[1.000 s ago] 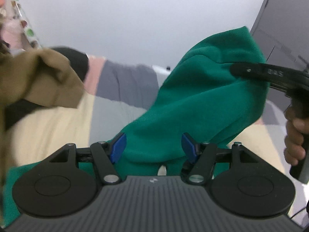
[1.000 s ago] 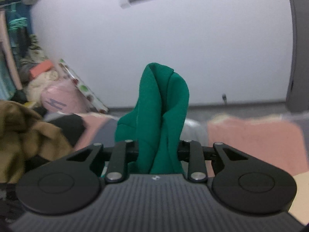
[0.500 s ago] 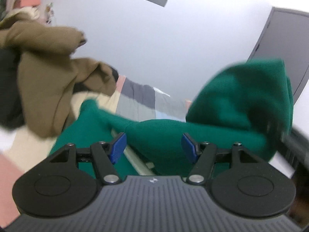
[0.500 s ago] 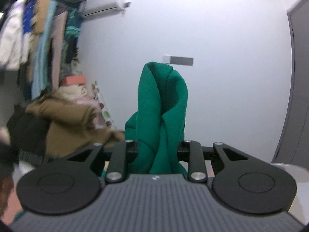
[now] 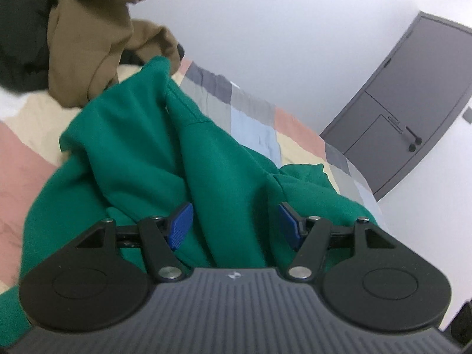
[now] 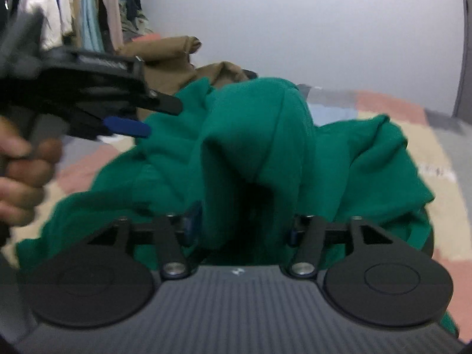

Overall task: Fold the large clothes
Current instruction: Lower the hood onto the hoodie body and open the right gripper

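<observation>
Green garment [image 6: 265, 135] bunched between both jaws, right's just opened, left's apart, gripper lettering too blurred

The right gripper [image 6: 240, 227], jaws just opening, straddles a raised fold of green garment [image 6: 265, 135].

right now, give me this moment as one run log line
left gripper: open, green garment between jaws | right gripper: jaws just opened, garment loose between | garment: crumpled on patchwork bed | fold: not yet done

Green garment [image 5: 141, 147] on pastel patchwork bedspread [image 5: 256, 124]; brown jacket [image 5: 88, 38] behind.
</observation>
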{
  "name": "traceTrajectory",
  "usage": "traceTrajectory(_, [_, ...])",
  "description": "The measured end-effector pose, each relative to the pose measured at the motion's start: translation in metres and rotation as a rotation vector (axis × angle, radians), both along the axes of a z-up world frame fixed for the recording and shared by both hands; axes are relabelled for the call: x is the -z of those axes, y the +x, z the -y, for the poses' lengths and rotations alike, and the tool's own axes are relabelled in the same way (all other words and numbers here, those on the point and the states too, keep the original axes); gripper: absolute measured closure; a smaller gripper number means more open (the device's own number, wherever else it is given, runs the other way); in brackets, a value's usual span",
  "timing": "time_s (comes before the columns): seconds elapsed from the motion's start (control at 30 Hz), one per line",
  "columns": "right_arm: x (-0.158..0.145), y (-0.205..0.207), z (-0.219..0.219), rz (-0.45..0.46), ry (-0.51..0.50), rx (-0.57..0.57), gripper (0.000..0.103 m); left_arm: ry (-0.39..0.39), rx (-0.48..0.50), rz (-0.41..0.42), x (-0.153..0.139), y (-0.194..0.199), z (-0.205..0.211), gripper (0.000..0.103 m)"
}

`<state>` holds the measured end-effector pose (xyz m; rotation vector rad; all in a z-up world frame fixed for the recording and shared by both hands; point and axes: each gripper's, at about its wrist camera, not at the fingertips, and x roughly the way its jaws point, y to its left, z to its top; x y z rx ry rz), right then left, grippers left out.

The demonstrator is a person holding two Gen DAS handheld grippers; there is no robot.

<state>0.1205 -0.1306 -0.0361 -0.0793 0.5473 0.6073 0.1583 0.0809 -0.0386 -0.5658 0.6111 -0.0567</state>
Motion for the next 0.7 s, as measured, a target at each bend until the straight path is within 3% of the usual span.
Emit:
traceTrajectory(0.1, [-0.010,-0.005,0.022,-0.033,0.077,-0.024,0.028,-0.026,-0.027,-0.018,0.010,0.011,-0.011,0.034])
traceTrajectory(0.23, [-0.019,-0.017,0.044,-0.035,0.227,0.004,0.028,-0.072,-0.057,-0.066,0.026,0.034,-0.025,0.034])
traceTrajectory(0.33, [-0.025,-0.004,0.063,-0.033,0.344,0.071,0.028,-0.095,-0.053,-0.083,0.034,0.056,-0.031,0.034])
traceTrajectory(0.43, [-0.020,0.021,0.075,-0.042,0.390,0.138,0.028,-0.083,-0.029,-0.082,0.039,0.077,-0.033,0.035])
traceTrajectory(0.57, [-0.004,0.077,0.086,-0.153,0.468,0.221,0.027,-0.092,-0.024,-0.068,0.045,0.090,-0.036,0.036])
traceTrajectory(0.7, [0.013,0.118,0.103,-0.218,0.586,0.292,0.026,-0.157,-0.011,-0.068,0.055,0.101,-0.043,0.036])
